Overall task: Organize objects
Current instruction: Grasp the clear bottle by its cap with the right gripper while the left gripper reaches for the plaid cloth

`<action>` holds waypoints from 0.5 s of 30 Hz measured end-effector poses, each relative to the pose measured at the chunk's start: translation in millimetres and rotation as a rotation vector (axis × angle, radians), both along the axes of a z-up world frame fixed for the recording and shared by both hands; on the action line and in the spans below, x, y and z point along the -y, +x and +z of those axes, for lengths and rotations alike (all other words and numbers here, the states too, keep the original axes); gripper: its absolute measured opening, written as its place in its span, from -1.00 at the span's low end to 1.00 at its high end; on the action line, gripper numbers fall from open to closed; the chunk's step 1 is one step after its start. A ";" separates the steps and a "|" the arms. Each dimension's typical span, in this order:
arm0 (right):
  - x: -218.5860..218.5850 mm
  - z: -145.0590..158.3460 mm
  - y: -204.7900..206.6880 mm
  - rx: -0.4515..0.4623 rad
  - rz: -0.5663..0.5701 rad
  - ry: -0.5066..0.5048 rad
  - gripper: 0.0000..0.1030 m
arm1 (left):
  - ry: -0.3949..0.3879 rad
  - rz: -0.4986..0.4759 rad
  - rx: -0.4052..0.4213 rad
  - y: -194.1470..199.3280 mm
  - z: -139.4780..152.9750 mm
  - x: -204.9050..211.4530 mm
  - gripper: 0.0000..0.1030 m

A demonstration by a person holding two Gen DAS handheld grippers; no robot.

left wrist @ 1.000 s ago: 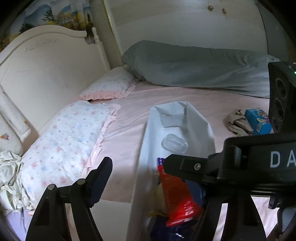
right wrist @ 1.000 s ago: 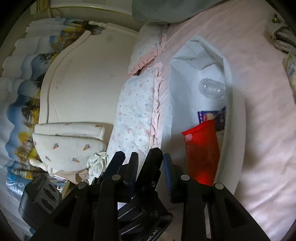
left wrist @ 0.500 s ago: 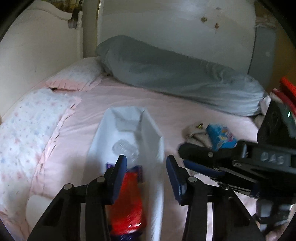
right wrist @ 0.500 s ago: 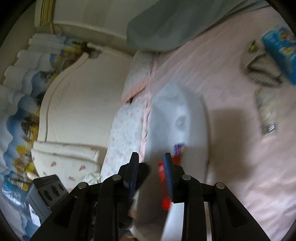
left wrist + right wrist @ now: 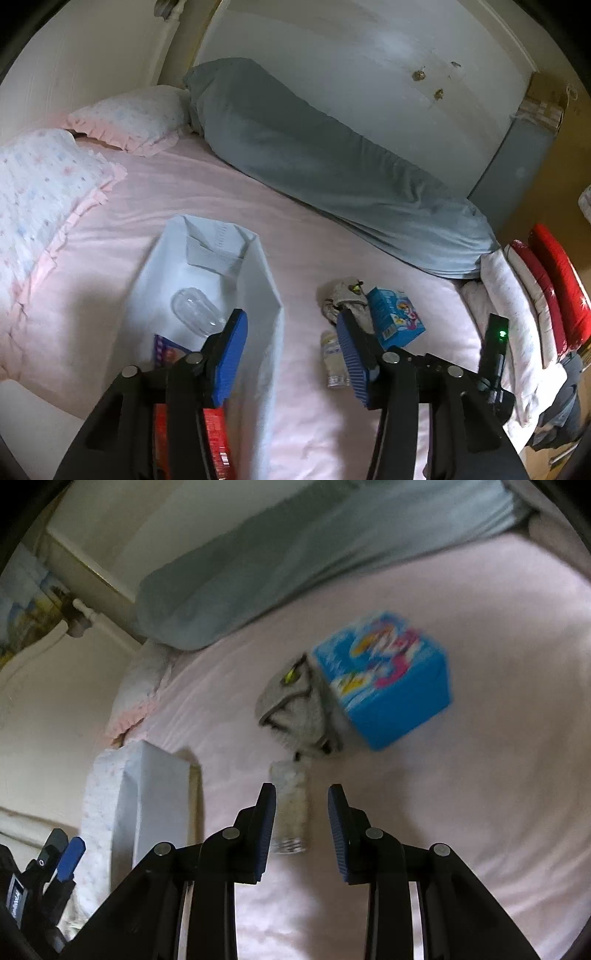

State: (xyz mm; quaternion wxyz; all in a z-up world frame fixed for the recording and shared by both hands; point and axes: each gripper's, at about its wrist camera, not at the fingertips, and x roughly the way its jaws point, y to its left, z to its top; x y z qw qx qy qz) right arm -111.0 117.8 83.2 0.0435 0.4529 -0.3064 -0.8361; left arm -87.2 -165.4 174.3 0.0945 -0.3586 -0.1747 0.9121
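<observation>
A white fabric bin (image 5: 262, 280) stands on the pink sheet and holds a clear plastic piece (image 5: 195, 310), a purple packet (image 5: 166, 349) and a red packet (image 5: 216, 432). My left gripper (image 5: 291, 350) straddles the bin's right wall without touching it, and its jaws are opening. Right of the bin lie a small bottle (image 5: 334, 363), a grey sock (image 5: 345, 299) and a blue box (image 5: 395, 317). My right gripper (image 5: 303, 830) hovers over the bottle (image 5: 290, 805), jaws opening a little, pads clear of it. Beyond are the sock (image 5: 295, 709) and the box (image 5: 384, 679); the bin (image 5: 155, 797) stands to the left.
A long grey rolled duvet (image 5: 332, 166) lies along the bed's far side by the wall. Two floral pillows (image 5: 37, 192) (image 5: 133, 118) sit at the head on the left. Folded red and white bedding (image 5: 535, 295) is stacked at the right edge.
The left view swung right, from the pillows to the bin wall and the loose items, and its wide jaws narrowed. My right gripper moved off the bin to above the bottle.
</observation>
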 end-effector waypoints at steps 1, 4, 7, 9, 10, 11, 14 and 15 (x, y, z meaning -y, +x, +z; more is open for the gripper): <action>9.1 -2.6 -4.0 0.008 0.018 0.012 -0.27 | -0.011 0.006 -0.001 1.1 0.6 2.6 -0.01; 42.6 -19.0 -17.6 0.051 0.103 0.057 -0.20 | -0.038 0.042 -0.002 4.2 1.2 12.0 -0.01; 75.1 -35.3 -20.4 0.100 0.202 0.149 -0.14 | -0.027 0.055 0.004 2.1 2.3 18.4 -0.01; 92.6 -49.3 -22.5 0.152 0.272 0.212 -0.16 | -0.016 0.060 0.003 1.7 3.0 19.9 -0.01; 96.2 -53.7 -21.7 0.166 0.277 0.244 -0.28 | -0.021 0.065 0.001 2.3 3.8 20.3 -0.01; 96.8 -52.5 -18.9 0.142 0.270 0.274 -0.35 | -0.033 0.071 -0.002 3.7 4.8 19.8 -0.01; 84.1 -50.8 -14.7 0.140 0.242 0.209 -0.35 | -0.088 0.058 -0.018 6.1 9.1 12.0 -0.01; 78.6 -49.1 -12.7 0.143 0.222 0.193 -0.35 | -0.105 0.049 -0.029 7.5 11.4 8.3 -0.01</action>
